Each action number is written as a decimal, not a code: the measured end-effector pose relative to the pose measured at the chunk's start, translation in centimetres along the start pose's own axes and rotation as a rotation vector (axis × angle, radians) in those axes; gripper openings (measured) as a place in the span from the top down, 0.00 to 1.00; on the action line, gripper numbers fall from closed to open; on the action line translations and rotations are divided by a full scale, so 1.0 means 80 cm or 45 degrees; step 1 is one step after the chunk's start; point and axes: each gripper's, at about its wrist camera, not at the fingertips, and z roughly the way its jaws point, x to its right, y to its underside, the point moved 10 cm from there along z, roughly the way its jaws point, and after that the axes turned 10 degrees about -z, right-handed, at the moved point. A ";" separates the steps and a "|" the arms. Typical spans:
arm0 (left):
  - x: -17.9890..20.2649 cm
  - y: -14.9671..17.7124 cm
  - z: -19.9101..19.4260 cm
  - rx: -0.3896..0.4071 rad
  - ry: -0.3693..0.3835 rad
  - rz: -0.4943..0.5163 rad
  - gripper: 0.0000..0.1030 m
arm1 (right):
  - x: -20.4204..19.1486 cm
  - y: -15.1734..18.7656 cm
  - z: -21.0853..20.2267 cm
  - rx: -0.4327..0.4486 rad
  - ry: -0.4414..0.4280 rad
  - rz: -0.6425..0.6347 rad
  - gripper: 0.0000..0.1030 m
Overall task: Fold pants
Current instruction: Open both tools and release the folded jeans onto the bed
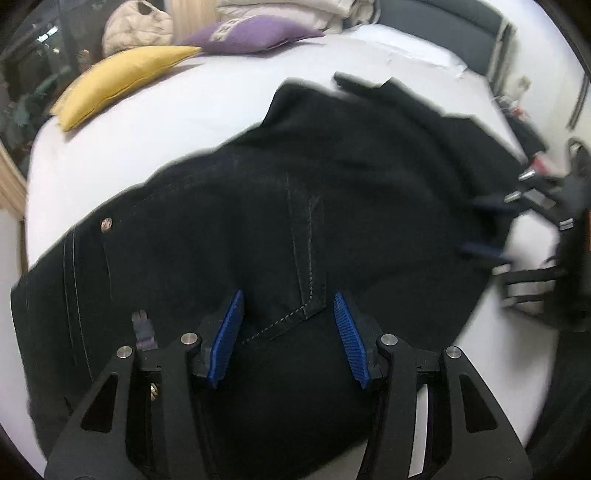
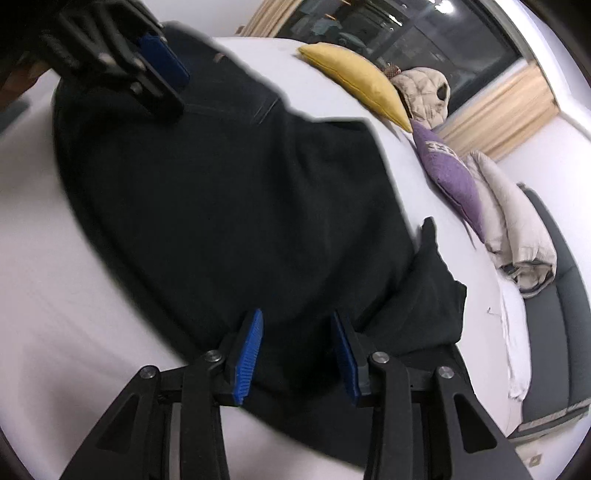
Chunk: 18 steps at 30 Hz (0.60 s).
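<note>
Left gripper (image 1: 288,334) jaws parted above the fly seam, gripping nothing, right gripper (image 2: 297,354) jaws likewise parted and empty over the leg end, black pants (image 1: 295,206) lying folded on the white bed (image 1: 155,122), yellow pillow (image 1: 122,81) and purple pillow (image 1: 247,35) well beyond.

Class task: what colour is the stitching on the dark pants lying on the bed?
Pale grey-white stitching on black pants, clearest in the left wrist view.
</note>
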 end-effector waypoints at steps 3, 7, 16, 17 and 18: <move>0.001 0.000 -0.004 0.039 -0.004 -0.036 0.49 | 0.014 0.011 -0.011 -0.008 -0.078 0.095 0.61; 0.006 -0.013 -0.017 0.076 -0.023 -0.063 0.49 | 0.133 0.016 -0.013 -0.011 -0.117 0.496 0.56; 0.059 -0.044 0.004 0.078 0.059 -0.165 0.46 | 0.330 -0.030 0.115 -0.166 -0.100 0.755 0.48; 0.056 -0.041 0.007 0.078 0.045 -0.166 0.46 | 0.333 -0.034 0.135 -0.203 -0.152 0.767 0.48; 0.057 -0.038 0.010 0.080 0.032 -0.159 0.45 | 0.331 -0.035 0.154 -0.248 -0.188 0.781 0.48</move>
